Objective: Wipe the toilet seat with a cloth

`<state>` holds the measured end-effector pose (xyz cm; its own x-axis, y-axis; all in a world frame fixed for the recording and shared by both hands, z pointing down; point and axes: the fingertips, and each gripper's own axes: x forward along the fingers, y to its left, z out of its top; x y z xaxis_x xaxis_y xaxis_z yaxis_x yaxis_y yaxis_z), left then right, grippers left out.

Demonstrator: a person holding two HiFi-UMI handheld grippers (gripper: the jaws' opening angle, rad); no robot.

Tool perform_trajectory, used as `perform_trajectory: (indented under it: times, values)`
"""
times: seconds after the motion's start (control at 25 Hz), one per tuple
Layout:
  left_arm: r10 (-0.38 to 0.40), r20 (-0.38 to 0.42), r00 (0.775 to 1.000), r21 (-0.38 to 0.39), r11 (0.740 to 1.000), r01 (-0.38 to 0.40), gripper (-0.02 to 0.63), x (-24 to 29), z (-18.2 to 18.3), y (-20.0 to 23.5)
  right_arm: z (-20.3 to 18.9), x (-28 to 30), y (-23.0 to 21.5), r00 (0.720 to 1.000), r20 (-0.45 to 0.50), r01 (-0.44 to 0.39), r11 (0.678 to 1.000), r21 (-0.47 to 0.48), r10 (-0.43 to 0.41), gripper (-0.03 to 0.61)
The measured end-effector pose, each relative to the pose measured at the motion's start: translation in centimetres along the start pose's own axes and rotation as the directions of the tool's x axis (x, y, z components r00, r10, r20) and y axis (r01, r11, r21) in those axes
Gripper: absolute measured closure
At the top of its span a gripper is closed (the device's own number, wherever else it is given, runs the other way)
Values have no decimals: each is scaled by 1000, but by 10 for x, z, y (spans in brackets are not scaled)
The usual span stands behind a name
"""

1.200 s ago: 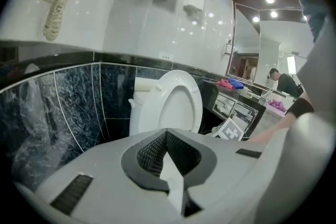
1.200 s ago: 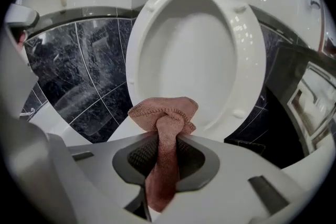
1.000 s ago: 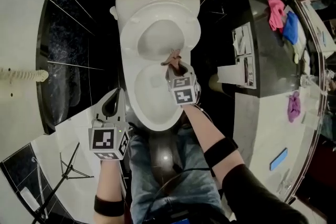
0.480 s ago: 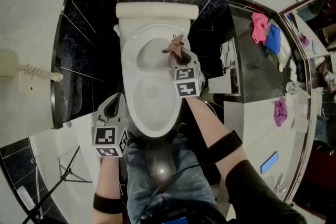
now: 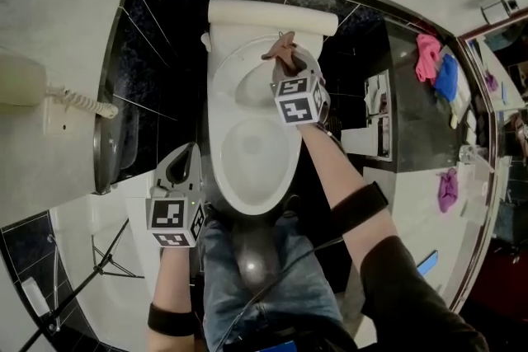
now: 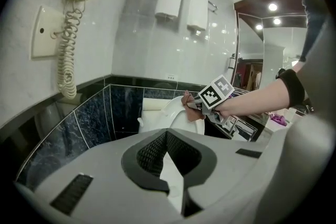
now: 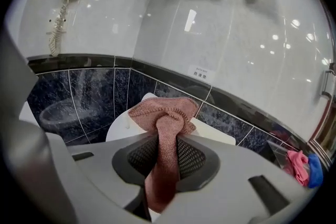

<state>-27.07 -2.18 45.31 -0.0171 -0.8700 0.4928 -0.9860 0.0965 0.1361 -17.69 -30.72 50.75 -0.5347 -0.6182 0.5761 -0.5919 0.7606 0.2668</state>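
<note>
Cloth [image 7: 167, 113] pinched mid-fold in right gripper [image 7: 164, 149], bunched above jaws, tail hanging below. In air by raised lid [image 5: 239, 86], off toilet seat [image 5: 219, 157]. Soft, light, floppy knit, likely non-slip; best gripped at bunched middle. Left gripper [image 6: 167, 160] closed, empty.

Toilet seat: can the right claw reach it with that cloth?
Probably yes: the right claw, gripping the cloth, hovers over the seat, nothing between them; the left claw is off to one side.
</note>
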Motion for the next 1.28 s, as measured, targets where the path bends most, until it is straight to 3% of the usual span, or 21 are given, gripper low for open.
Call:
perform_trajectory:
  times: [0.28,0.44,0.56,0.84,1.04,1.28]
  values:
    - [21,-8,1000,-23,1000,-22,612,0,-15,23,5,30,24,1000,-6,-7,997,-73,7,476]
    - [34,-15,999,-31,999,-35,612,1,-23,34,11,42,61,998,7,-54,984,-171,56,477]
    - [41,-20,999,-35,998,-42,612,1,-30,40,6,54,86,996,3,-84,981,-173,86,477]
    - [60,-31,998,-51,997,-61,612,3,-50,58,-3,57,106,995,74,-56,974,-219,73,479]
    - [53,-46,998,-51,997,-55,612,8,-63,53,-34,73,147,987,-2,-153,955,-252,158,479]
    - [60,-9,998,-32,998,-60,612,8,-75,62,-63,101,188,981,-62,-194,950,-246,184,480]
